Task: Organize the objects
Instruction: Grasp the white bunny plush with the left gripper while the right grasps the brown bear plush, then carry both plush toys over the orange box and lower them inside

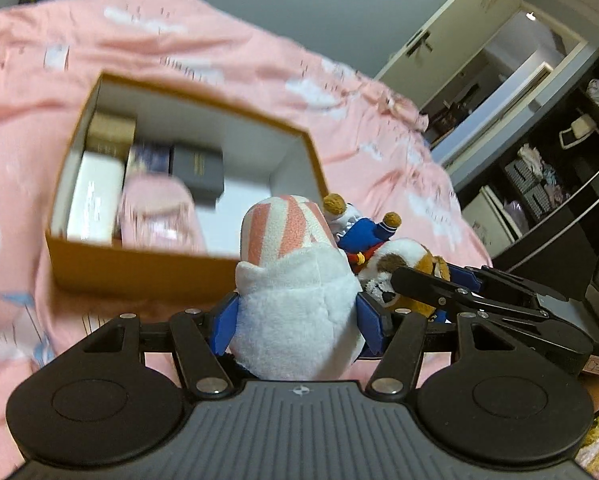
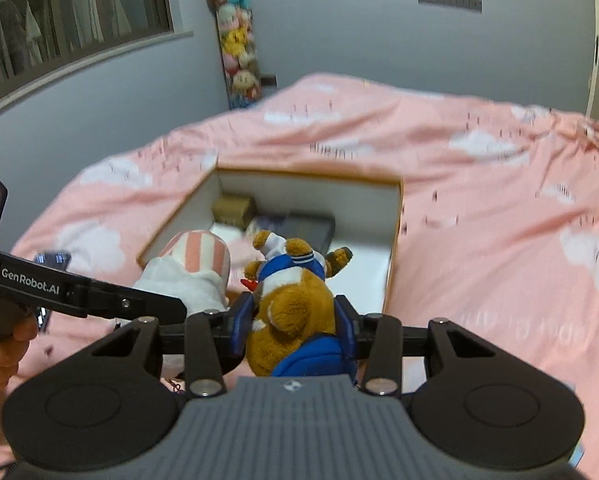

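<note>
My left gripper (image 1: 295, 316) is shut on a white plush toy with a pink-striped top (image 1: 295, 280); it also shows in the right wrist view (image 2: 191, 268). My right gripper (image 2: 295, 320) is shut on a brown plush animal in blue clothes (image 2: 295, 304), seen in the left wrist view (image 1: 383, 256) just right of the white one. Both toys are held side by side near the front edge of an open brown cardboard box (image 1: 139, 268) (image 2: 395, 240) on the pink bed. The box holds several small boxes and a pink item (image 1: 155, 208).
The pink cloud-print bedspread (image 2: 479, 208) surrounds the box. A dark shelf unit with baskets (image 1: 547, 176) and a wardrobe stand right of the bed. A hanging column of plush toys (image 2: 237, 48) is on the far wall beside a window. A phone-like item (image 2: 53, 259) lies at left.
</note>
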A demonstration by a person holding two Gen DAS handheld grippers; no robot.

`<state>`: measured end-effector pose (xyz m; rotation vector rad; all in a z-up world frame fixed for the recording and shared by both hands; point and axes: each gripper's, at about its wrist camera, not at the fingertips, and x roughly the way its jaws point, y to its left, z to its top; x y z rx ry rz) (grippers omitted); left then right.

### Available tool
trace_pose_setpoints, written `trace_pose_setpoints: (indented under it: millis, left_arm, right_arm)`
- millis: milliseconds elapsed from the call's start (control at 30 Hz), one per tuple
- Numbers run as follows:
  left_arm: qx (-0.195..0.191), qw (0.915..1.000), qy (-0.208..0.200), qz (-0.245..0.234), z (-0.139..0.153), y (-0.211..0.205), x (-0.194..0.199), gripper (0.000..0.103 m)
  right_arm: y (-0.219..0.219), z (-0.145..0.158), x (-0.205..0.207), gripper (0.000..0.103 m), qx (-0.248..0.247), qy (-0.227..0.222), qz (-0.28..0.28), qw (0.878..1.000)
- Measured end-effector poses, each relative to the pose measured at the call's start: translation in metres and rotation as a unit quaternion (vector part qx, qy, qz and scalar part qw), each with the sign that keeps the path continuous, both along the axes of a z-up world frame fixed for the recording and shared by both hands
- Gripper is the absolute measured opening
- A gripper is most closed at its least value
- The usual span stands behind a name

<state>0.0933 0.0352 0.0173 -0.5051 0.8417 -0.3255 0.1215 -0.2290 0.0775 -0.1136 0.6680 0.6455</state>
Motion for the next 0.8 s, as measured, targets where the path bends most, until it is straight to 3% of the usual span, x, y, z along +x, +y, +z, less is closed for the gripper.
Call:
trace_pose_setpoints:
  millis: [267,600,800]
  left_arm:
    - [0.013,0.9990,-0.037,0.019,0.027,0.006,0.029,0.071]
    - [0.037,0.9955,-0.079,0.037,0.047,0.011,0.068,0.067]
    - [0.024,0.9983,-0.031,0.042,0.016,0.020,0.100,0.067]
  right_arm:
    - [0.012,0.023,0.020,0.045,0.030,-0.042,-0.011,0.999]
    - [0.018,0.020,0.061,0.045,0.078,-0.053,-0.047,0.994]
    - [0.031,-0.005,0.092,0.045,0.061,-0.030,-0.056,0.996]
